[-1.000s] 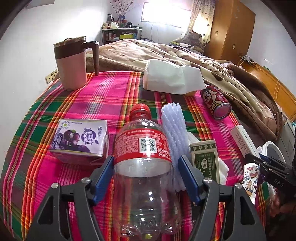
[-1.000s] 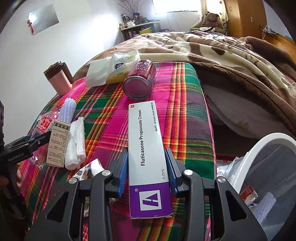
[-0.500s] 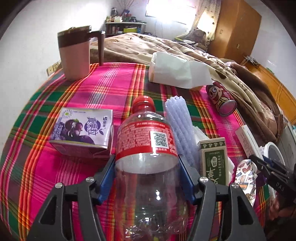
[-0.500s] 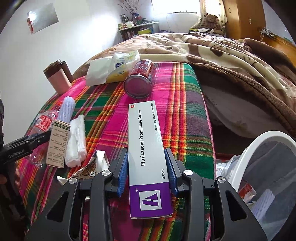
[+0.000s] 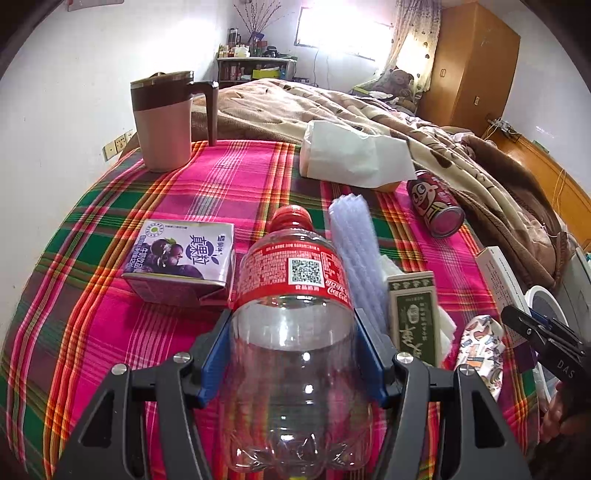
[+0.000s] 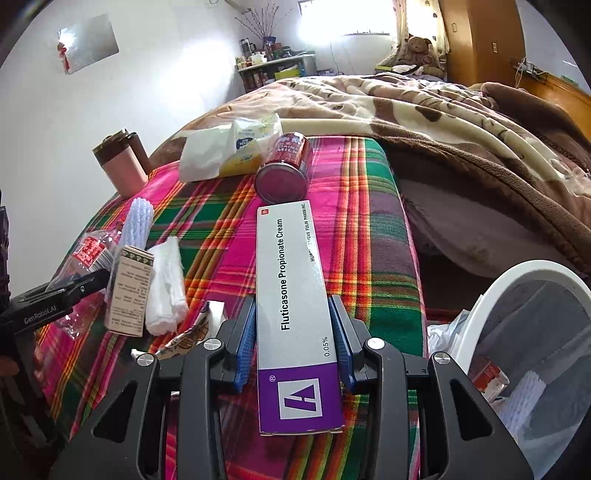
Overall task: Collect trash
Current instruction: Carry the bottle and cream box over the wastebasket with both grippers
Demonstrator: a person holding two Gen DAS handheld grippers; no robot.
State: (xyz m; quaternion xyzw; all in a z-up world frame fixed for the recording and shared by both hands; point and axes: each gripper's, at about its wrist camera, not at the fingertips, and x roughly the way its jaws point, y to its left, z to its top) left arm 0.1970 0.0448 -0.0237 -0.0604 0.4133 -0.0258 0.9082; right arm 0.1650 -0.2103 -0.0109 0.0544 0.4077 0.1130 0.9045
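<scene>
Blown-out window (image 5: pixel 343 33) backlight; sharp frames, fisheye-bent, dark corners.

Clear glossy plastic bottle (image 5: pixel 299 354); matt cardboard cream box (image 6: pixel 295 295); woven plaid cloth on worktop (image 5: pixel 236 177); fuzzy brown fleece blanket (image 6: pixel 461 122); shiny metal can (image 6: pixel 284 166).

This is a bedroom in a home. A bed (image 6: pixel 424 110) with a rumpled brown blanket (image 5: pixel 332 110) fills the middle, a teddy bear (image 6: pixel 417 46) sitting at its far end by a curtained window (image 5: pixel 343 33). A wooden wardrobe (image 5: pixel 476 62) stands in the corner and a cluttered shelf (image 5: pixel 255 68) (bottles, a vase of twigs) lines the far wall. A plaid cloth (image 5: pixel 229 177) covers the near surface.
</scene>
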